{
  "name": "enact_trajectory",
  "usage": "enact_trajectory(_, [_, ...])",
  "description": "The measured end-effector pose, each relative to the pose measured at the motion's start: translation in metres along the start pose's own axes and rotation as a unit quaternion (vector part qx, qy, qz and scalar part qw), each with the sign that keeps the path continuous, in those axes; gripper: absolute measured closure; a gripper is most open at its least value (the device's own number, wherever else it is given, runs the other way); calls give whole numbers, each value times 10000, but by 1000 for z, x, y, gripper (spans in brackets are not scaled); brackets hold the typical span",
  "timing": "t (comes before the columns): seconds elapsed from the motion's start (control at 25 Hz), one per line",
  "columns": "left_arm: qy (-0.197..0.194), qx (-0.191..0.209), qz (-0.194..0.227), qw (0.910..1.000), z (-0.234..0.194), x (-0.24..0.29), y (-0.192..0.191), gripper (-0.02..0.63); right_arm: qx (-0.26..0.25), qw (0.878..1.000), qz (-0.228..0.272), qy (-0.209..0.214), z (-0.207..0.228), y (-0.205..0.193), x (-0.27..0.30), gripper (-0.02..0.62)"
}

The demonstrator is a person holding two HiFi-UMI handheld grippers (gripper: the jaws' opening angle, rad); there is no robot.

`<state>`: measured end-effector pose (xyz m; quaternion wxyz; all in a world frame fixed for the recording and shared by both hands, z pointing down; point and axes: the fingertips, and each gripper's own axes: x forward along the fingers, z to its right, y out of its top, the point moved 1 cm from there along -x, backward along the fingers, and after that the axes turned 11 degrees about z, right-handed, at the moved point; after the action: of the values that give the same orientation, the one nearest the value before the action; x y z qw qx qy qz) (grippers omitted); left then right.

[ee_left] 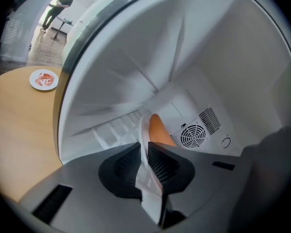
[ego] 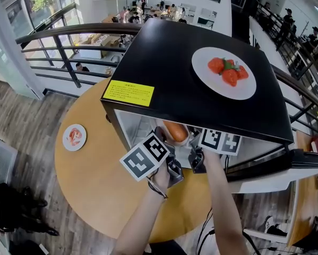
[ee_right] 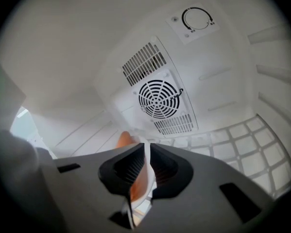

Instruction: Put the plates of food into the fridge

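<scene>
Inside fridge (ego: pixel 164 62), plate (ee_left: pixel 144 129) rim clamped between left gripper (ee_left: pixel 144 152) jaws; right gripper (ee_right: pixel 147 152) jaws likewise.

The fridge top (ego: pixel 201 105) is glossy black and smooth, with a yellow paper-like label (ego: pixel 128 93). The fridge lining (ee_left: pixel 194 47) is smooth white plastic, and the shelf (ee_right: pixel 262 144) is a white moulded grid. The table (ego: pixel 89 179) is matt tan wood. My left gripper (ee_left: pixel 144 152) and right gripper (ee_right: pixel 147 152) have matt grey plastic bodies and black ribbed pads (ee_right: pixel 128 169). The plate (ee_left: pixel 143 130) I pinch is white and smooth. The floor (ego: pixel 36 121) is grey wood-grain planks, and the railing (ego: pixel 63 41) is dark metal.
</scene>
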<state>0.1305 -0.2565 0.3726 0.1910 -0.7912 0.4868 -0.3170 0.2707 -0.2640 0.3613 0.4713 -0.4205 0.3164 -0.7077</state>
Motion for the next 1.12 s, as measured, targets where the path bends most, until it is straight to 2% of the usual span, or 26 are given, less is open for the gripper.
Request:
enact_trajectory(0.2, [217, 535, -75, 9983, -1, 0, 0, 563, -24, 9998, 192, -20, -10, 6, -3, 552])
enact_trajectory(0.44, [383, 1347, -309, 9897, -1, 2, 2, 552, -488, 9963, 709, -19, -15, 13, -9, 551])
enact_trajectory(0.64, [301, 1534, -780, 9846, 1, 8, 4, 548, -989, 9940, 458, 44, -21, 5, -5, 552])
enact_trajectory(0.72, [286, 1872, -983, 9770, 3, 10, 7, 548, -1107, 9931, 395, 36, -22, 5, -3, 552])
enact_trajectory(0.84, [331, 2525, -1057, 9612, 7, 12, 10, 541, -1167, 9921, 450, -1, -22, 7, -1, 552])
enact_trajectory(0.96, [422, 3309, -884, 9385, 13, 10, 13, 529, -1205, 9911, 557, -31, -21, 10, 0, 552])
enact_trajectory(1.0, [543, 3675, -770, 9252, 13, 10, 14, 528, -1230, 9907, 584, -34, -21, 10, 0, 552])
enact_trajectory(1.12, [961, 4942, -241, 8637, 13, 8, 21, 532, -1311, 9896, 584, -34, -22, 9, 0, 552])
